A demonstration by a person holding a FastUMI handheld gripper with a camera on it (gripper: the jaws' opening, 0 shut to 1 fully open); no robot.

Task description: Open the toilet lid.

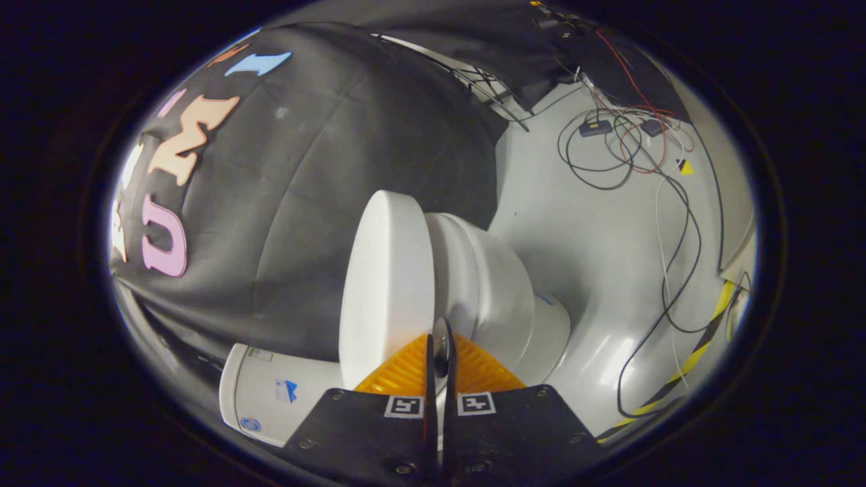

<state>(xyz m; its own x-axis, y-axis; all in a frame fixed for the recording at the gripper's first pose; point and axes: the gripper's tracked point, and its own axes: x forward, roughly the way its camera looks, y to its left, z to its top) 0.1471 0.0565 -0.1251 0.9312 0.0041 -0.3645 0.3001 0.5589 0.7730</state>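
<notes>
Looking past our nearly closed jaws of the gripper, we saw the toilet lid at twelve o'clock, its edge seemingly caught between them.

Gripper view rolled sideways, close behind toilet, facing booth wall.

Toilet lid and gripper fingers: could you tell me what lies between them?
Nothing visible: in the gripper view the shut gripper sits at the toilet lid edge.
</notes>
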